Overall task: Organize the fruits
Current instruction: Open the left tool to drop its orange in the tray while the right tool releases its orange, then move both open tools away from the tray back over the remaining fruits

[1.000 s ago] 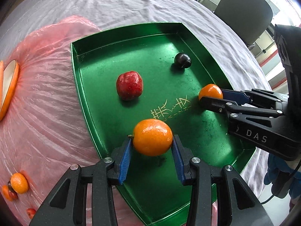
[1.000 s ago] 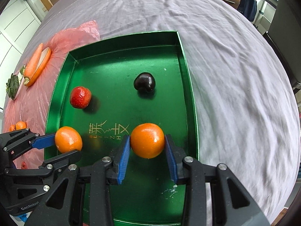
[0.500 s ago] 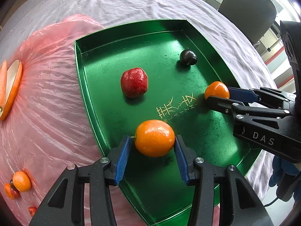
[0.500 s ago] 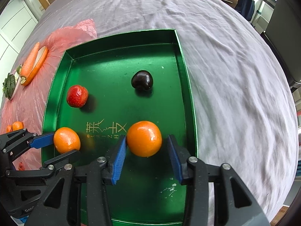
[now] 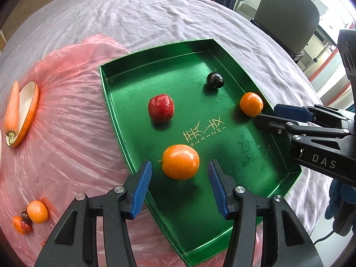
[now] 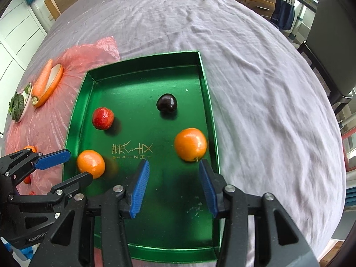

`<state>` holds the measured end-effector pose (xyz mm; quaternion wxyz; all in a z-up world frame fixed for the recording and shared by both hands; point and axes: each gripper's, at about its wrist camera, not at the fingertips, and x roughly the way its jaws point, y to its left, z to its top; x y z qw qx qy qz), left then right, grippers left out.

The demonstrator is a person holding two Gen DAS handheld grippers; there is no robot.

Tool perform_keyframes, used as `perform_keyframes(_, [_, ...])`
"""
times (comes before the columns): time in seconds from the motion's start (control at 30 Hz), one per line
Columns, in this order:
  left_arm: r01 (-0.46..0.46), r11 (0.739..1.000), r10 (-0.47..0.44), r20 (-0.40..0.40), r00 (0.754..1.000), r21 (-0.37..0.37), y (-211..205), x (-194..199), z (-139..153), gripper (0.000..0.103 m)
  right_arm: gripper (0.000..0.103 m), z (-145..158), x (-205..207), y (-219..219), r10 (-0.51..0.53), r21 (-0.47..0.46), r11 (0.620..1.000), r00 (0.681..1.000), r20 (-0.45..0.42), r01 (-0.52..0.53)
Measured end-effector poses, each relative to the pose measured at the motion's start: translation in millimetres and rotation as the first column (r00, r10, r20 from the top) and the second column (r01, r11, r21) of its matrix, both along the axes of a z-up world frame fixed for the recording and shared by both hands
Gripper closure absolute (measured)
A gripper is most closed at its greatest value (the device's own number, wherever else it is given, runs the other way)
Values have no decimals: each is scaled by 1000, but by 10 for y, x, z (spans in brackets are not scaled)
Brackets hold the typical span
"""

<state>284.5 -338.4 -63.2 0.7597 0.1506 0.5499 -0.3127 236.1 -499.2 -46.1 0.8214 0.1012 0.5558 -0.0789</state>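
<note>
Two oranges now sit loose on the floor of the green tray (image 5: 115, 102). One orange (image 5: 180, 162) lies near the tray's left wall, in front of the left claw (image 5: 180, 187), whose blue pads stand clear of it on both sides; its jaws have just been opening and the fruit is released. The other orange (image 6: 190, 144) rests close to the right wall, just ahead of the right claw (image 6: 173, 187), which has likewise just been opening and grips nothing. Further in lie a red fruit that looks like a strawberry (image 5: 160, 108) and a dark plum-like fruit (image 5: 214, 80), well apart from each other.

To my eye the job is partly done: four fruits are in the tray, while a small cluster of fruits (image 5: 31, 215) waits outside on the pink plastic sheet (image 5: 66, 115) to the left. A carrot (image 5: 12, 109) rests on an orange-rimmed dish (image 5: 27, 109) beyond that.

Everything sits on a desk under a wrinkled grey cloth (image 6: 255, 71). A grey chair (image 5: 287, 15) stands at the far side, and white cabinets (image 6: 15, 35) line the wall.
</note>
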Motion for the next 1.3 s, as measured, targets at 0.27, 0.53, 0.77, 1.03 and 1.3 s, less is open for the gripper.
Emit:
perform_keyframes(0.27, [21,999,-20,14,1000,-35,21,-168,299,56,27,210,-216,47,-12,-17,1000,1000,7,12])
perform_keyframes(0.53, [72,996,-71,16,997,-53,45,-525,577,56,27,421,-552,107,-49,-22,999,999,7,50])
perform_keyframes(0.77, [155,987,-155,13,988,-37,100,-948,695,56,27,523,-927,164,-106,-29,994,994,-24,105])
perform_keyframes(1.03, [247,968,-246,-28,969,34,296,-1502,519,56,27,445,-1365,247,-134,-42,991,986,-103,131])
perform_keyframes(1.3, [317,945,-316,-18,949,81,454,-1798,479,56,27,293,-1691,390,-126,-49,992,973,-194,119])
